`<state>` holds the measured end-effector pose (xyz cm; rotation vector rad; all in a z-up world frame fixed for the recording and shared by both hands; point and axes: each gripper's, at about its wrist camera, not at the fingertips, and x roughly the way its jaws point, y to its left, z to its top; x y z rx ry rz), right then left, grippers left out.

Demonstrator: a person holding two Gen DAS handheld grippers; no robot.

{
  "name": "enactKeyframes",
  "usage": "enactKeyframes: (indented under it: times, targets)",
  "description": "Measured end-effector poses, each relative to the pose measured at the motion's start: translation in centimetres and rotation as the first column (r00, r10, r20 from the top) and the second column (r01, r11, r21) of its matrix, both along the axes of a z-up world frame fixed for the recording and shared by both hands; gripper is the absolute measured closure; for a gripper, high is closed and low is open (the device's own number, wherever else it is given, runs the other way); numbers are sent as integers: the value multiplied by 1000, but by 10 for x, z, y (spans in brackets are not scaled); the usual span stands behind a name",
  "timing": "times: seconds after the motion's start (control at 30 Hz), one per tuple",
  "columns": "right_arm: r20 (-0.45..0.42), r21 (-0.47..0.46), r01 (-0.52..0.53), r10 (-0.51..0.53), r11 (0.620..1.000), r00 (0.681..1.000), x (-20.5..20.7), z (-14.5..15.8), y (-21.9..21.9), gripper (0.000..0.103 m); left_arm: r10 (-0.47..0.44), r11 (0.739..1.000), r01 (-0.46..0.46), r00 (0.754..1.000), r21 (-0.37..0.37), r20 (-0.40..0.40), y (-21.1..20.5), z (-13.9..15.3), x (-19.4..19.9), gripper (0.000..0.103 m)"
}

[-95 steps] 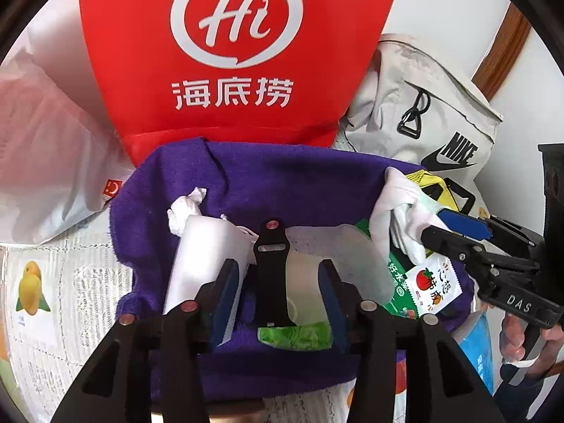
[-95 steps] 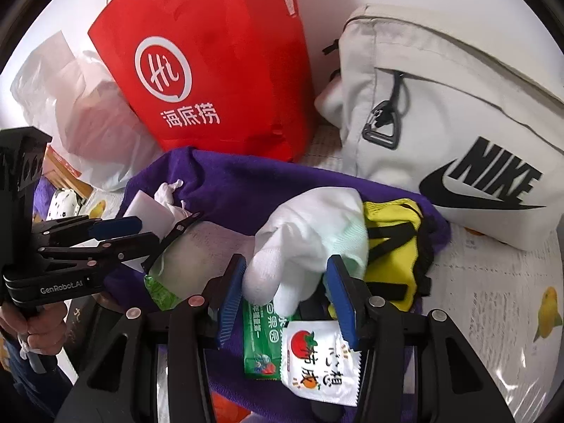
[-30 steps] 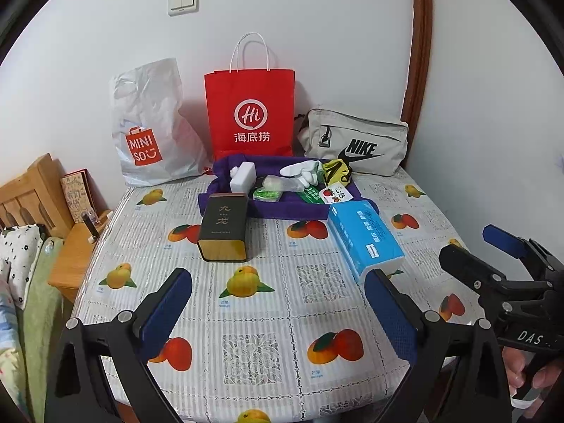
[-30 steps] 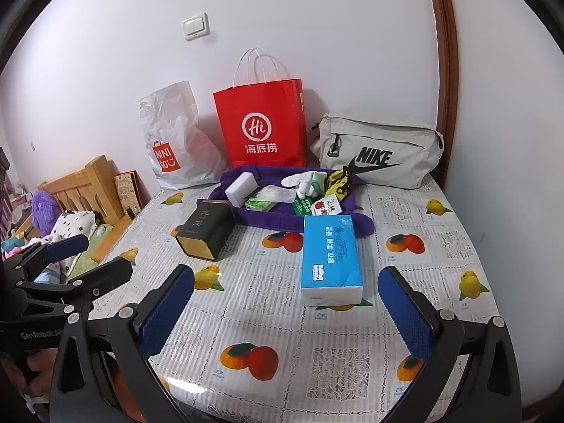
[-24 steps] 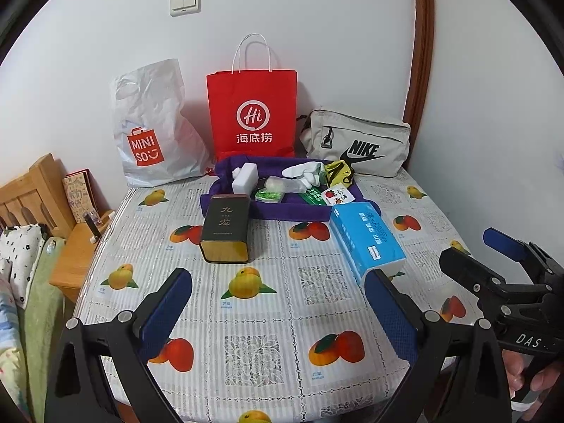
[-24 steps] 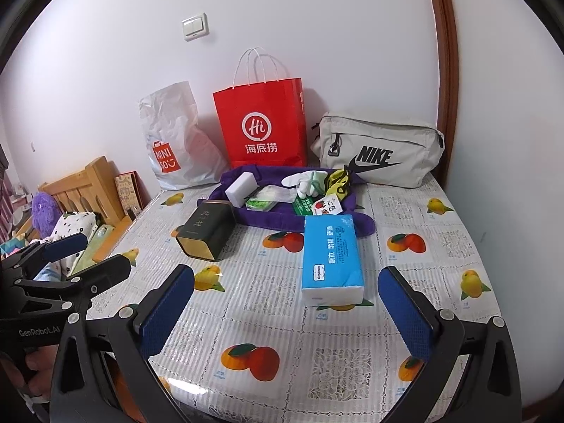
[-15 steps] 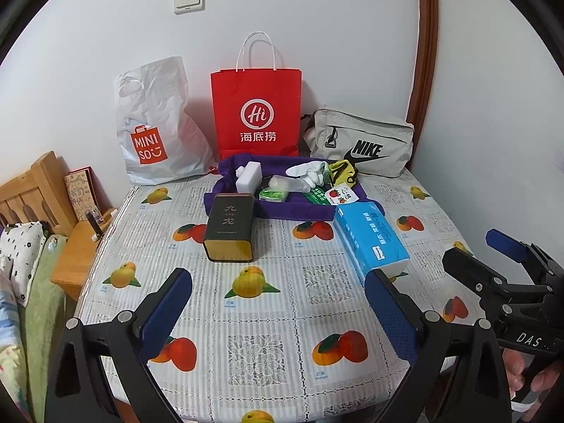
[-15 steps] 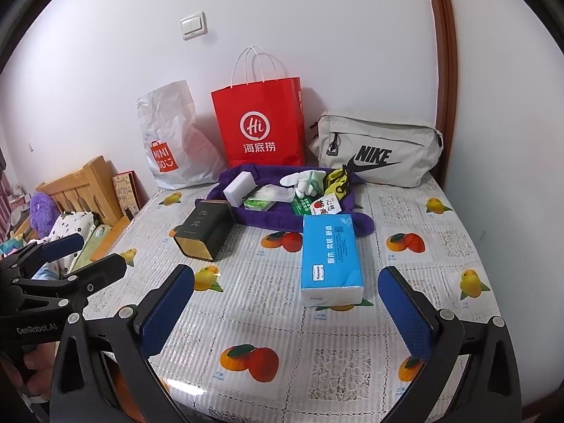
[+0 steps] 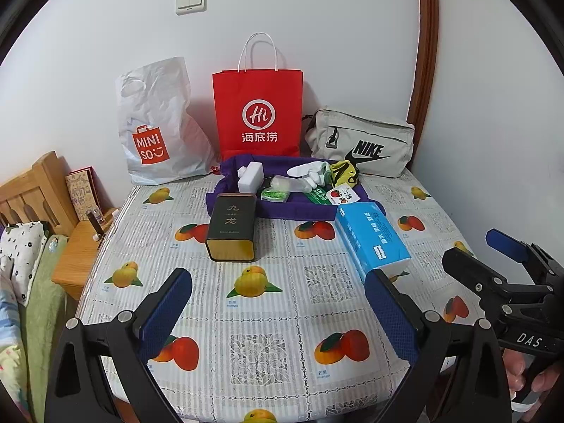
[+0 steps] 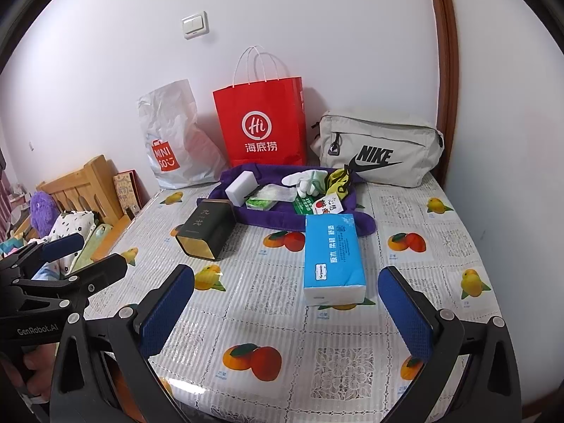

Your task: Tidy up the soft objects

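Observation:
A purple cloth (image 9: 292,208) (image 10: 282,219) lies at the far side of the table. On it rest a white sponge block (image 9: 251,181) (image 10: 240,183), a clear packet with green contents (image 9: 282,187), a white glove (image 9: 310,170) (image 10: 305,178), a yellow pouch (image 9: 342,172) and small snack sachets (image 9: 342,195). A blue tissue pack (image 9: 370,238) (image 10: 333,253) lies in front of the cloth. My left gripper (image 9: 278,313) and right gripper (image 10: 285,312) are both wide open and empty, held back over the near table edge.
A dark tea tin (image 9: 232,225) lies left of the tissue pack. A Miniso bag (image 9: 158,127), a red paper bag (image 9: 259,112) and a Nike bag (image 9: 359,144) stand against the wall. A wooden bed frame (image 9: 31,190) is at the left.
Since 3.2 s ago both grippers let go of the items on the purple cloth, opened wide and pulled far back. Over the last second they barely moved.

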<state>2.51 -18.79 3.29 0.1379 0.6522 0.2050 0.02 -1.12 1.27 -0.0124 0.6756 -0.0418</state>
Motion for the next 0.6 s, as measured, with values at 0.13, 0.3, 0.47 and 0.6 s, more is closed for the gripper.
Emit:
enactKeyframes:
  times: [0.13,0.3,0.47,0.6]
  targets:
    - [2,-1,-1,1,1000,1000,0,0,0,0,0,1000,0,1000,0,1,1,1,-1,4]
    - [-1,-1,-1,1,1000,1000,0,0,0,0,1,1000,-1,1000,-1,2,1,1,-1,4]
    - [-1,0,-1,1,1000,1000,-1,0,2,0,1,1000,-1,1000,0,1,2,1,-2,4]
    - [-2,2,-4,4,1000,1000,-1,0,2,0,1,1000,-1,1000,4,-1,2,2,-3,4]
